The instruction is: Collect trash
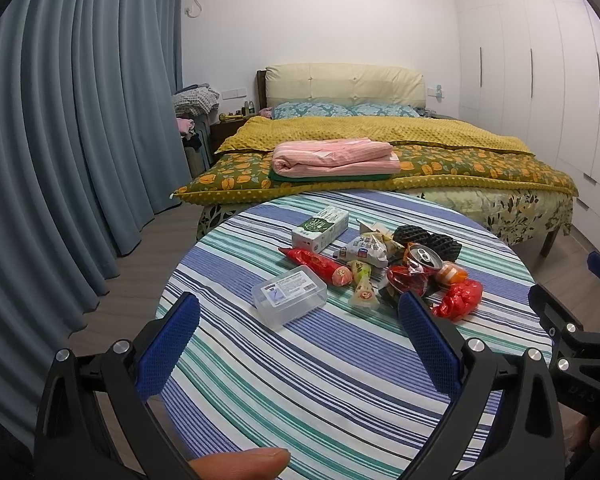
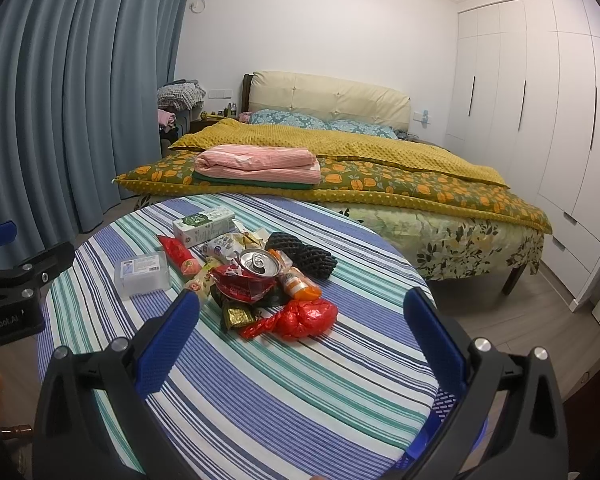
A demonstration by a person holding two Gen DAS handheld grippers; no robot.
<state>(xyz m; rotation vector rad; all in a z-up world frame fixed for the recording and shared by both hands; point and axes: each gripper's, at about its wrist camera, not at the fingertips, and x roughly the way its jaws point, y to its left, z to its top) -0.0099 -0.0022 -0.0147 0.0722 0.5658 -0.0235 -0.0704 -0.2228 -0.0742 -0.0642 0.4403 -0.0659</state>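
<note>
A pile of trash lies on the round striped table [image 1: 300, 360] [image 2: 300, 392]. It holds a crushed red can [image 1: 414, 270] [image 2: 252, 276], a red crumpled bag [image 1: 458, 300] [image 2: 306, 318], a clear plastic box [image 1: 289, 294] [image 2: 144, 274], a green-white milk carton [image 1: 320, 227] [image 2: 203, 225], a red sausage wrapper [image 1: 320, 266] [image 2: 179, 258], black foam net [image 1: 428, 240] [image 2: 302, 256] and snack wrappers [image 1: 366, 250]. My left gripper [image 1: 300, 316] is open above the near table, just short of the plastic box. My right gripper [image 2: 302, 312] is open, just short of the red bag.
A bed [image 1: 380, 152] [image 2: 340, 168] with folded pink bedding [image 1: 332, 158] stands behind the table. Blue curtains [image 1: 80, 120] hang left and white wardrobes [image 2: 540, 140] stand right. A blue basket rim [image 2: 440, 424] shows below the table's right edge.
</note>
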